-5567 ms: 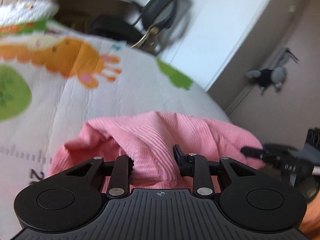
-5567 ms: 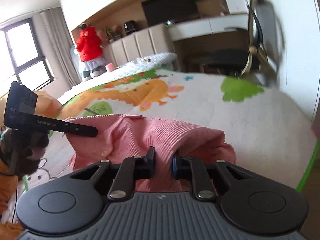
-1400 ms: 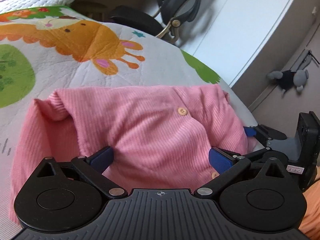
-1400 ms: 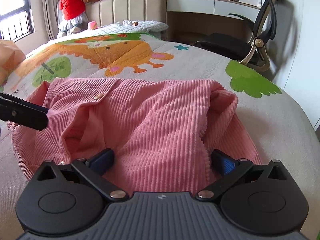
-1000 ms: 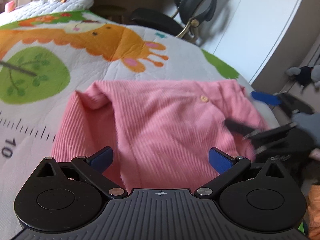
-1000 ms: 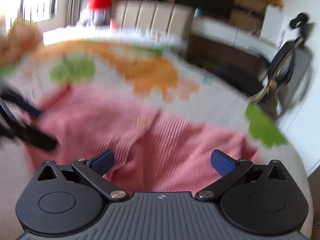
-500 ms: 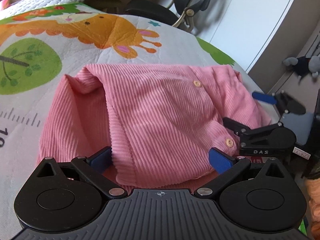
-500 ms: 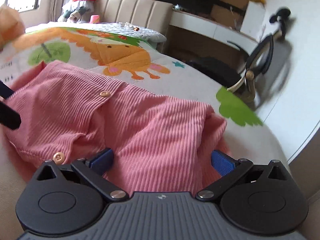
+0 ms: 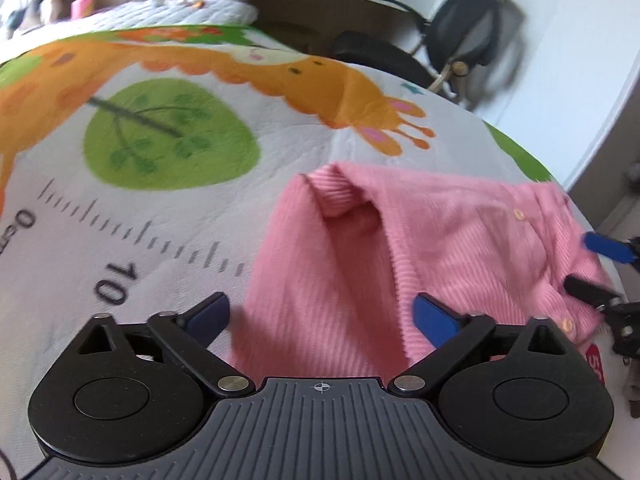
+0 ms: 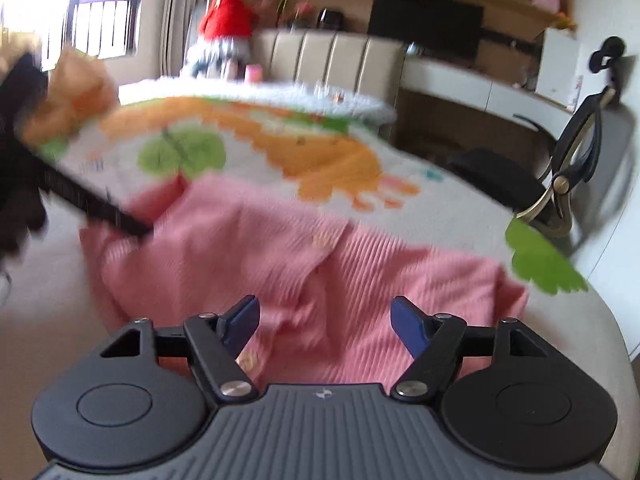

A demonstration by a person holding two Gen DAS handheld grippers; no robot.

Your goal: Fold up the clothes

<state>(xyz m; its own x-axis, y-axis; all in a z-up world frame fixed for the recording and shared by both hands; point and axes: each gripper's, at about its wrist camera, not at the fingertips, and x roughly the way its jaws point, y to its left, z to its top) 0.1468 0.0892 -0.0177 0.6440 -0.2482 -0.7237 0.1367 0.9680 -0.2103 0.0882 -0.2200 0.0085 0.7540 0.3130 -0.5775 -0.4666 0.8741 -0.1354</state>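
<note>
A pink ribbed cardigan (image 9: 420,248) with small buttons lies crumpled on the bed. In the left wrist view its left part, with a folded cuff, sits between the blue pads of my left gripper (image 9: 320,316). Those jaws are closing, and the pads stand clear of the cloth. In the right wrist view the cardigan (image 10: 312,256) spreads under my right gripper (image 10: 325,324), whose jaws are also closing with pink cloth between them, not pressed. My right gripper (image 9: 578,261) shows at the cardigan's right edge. A dark finger (image 10: 100,208) of the left gripper reaches over its left end.
The bed cover (image 9: 160,220) carries a giraffe, a green tree and ruler marks. An office chair (image 10: 576,168) stands past the bed's far right corner. A padded headboard (image 10: 332,56) and a red plush toy (image 10: 228,20) are at the back. The bed edge runs close on the right.
Both grippers' jaws stand narrower than half a second ago. The left view has swung left, so the cardigan now sits to the right. The right view has shifted and is blurred.
</note>
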